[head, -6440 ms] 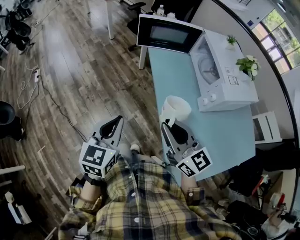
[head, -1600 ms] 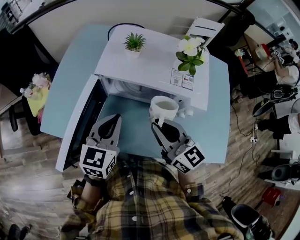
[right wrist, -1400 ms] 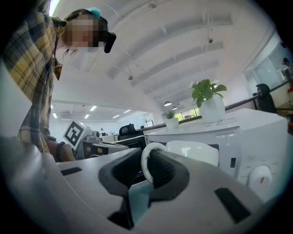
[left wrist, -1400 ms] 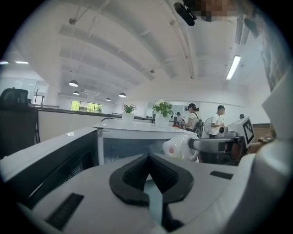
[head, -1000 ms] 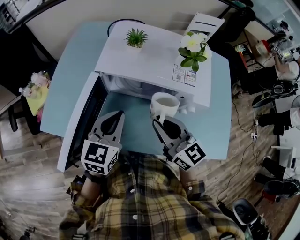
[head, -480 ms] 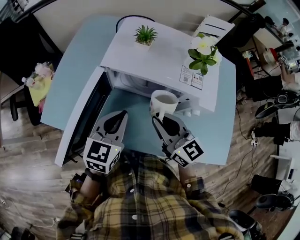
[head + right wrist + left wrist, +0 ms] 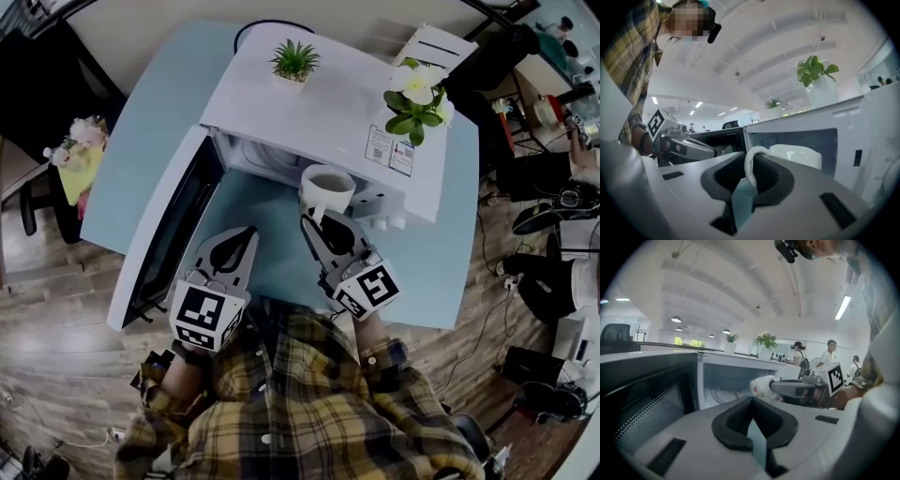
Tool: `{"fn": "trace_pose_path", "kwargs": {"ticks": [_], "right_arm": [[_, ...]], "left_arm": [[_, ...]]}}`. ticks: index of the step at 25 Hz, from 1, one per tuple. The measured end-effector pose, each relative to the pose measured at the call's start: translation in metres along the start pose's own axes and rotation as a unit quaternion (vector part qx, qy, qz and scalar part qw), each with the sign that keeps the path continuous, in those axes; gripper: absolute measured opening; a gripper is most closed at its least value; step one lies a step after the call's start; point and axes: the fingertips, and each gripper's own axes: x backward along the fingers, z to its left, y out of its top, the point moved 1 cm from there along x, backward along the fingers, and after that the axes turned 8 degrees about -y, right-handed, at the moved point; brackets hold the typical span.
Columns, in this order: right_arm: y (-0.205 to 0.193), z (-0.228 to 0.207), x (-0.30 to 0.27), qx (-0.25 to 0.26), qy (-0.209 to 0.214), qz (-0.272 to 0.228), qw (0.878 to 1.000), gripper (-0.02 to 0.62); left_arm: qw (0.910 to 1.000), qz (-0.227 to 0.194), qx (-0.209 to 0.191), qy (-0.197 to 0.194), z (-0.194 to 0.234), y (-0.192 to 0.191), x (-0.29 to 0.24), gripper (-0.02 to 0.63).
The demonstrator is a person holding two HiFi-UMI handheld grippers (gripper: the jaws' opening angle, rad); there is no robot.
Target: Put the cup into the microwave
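Inspector: State of the right hand-held gripper [image 7: 315,221]?
Examiner: Clamped on the cup [image 7: 326,187] by its handle [image 7: 749,165]; the cup hangs above the desk [image 7: 141,141], just before the open microwave [image 7: 319,103].
Inspector: The left hand-held gripper [image 7: 240,240]?
Examiner: Jaws together, empty, beside the door [image 7: 167,239].

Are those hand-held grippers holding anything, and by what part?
Right hand-held gripper: the white cup, by its handle. Left hand-held gripper: nothing.

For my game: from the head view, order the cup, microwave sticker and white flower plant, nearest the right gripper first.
1. Cup, held in the right gripper.
2. Sticker, on the microwave top, right side.
3. White flower plant, behind the sticker.
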Motion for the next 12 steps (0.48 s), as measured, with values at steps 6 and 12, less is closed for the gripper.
{"fn": "trace_pose_path", "kwargs": {"ticks": [6, 12], "right_arm": [[-0.009, -0.003, -0.015, 0.018, -0.005, 0.001, 1.0, 0.06], [-0.012, -0.007, -0.034, 0.042, -0.007, -0.005, 0.999, 0.06]], "left_arm": [[1.0, 0.003, 0.006, 0.002, 0.0, -0.004, 0.001, -0.009], [0.9999, 0.01, 0.009, -0.003, -0.003, -0.012, 0.0, -0.009]]}}
